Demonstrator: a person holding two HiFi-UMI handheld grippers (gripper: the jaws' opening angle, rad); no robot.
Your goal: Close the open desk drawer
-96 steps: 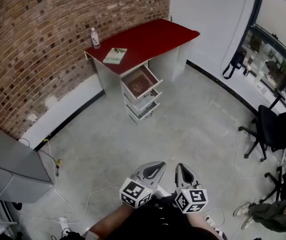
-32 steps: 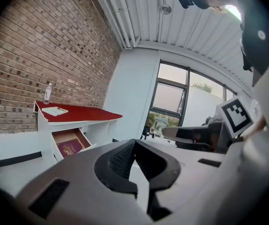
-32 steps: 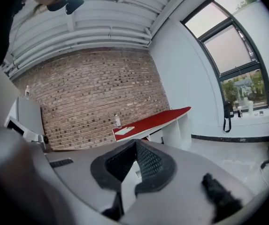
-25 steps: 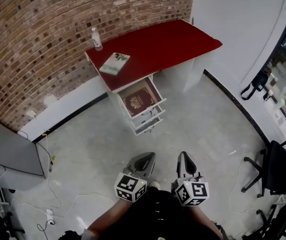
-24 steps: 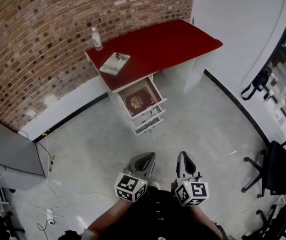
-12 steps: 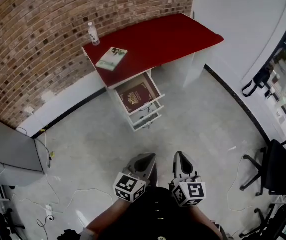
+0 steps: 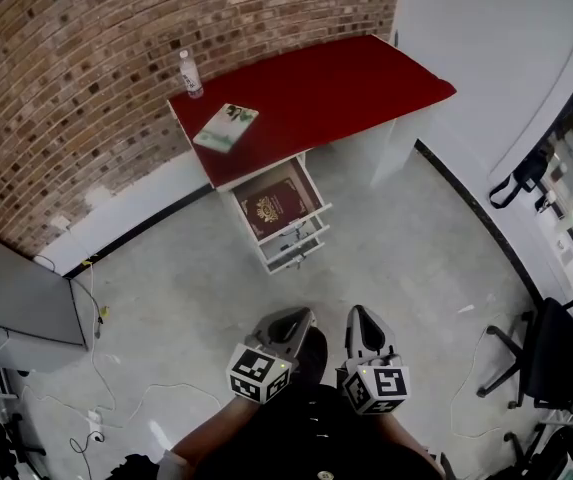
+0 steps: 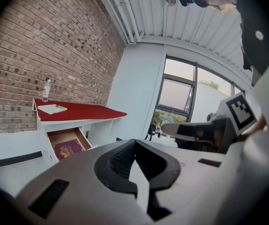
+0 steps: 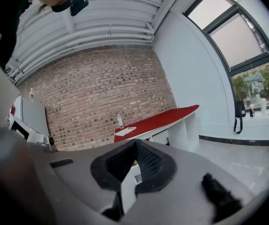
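A red-topped white desk (image 7: 336,83) stands against the brick wall. Its top drawer (image 7: 274,206) is pulled out, with a dark red booklet (image 7: 271,205) lying flat inside. Two shut drawers sit below it. My left gripper (image 7: 299,315) and right gripper (image 7: 357,313) are held close to my body, far from the desk, over the grey floor. Both are shut with nothing between the tips. The left gripper view also shows the open drawer (image 8: 68,142) and the desk (image 8: 82,110) at its left. In the right gripper view the desk (image 9: 165,118) lies beyond the shut jaws.
A plastic bottle (image 7: 190,73) and a green-white book (image 7: 226,127) lie on the desk top. A grey cabinet (image 7: 16,308) stands at left, with cables (image 7: 136,393) on the floor. Black office chairs (image 7: 551,353) stand at right under the window.
The view has shifted slightly; the desk sits a bit lower and nearer in the head view than half a second ago. Both grippers stay shut near my body.
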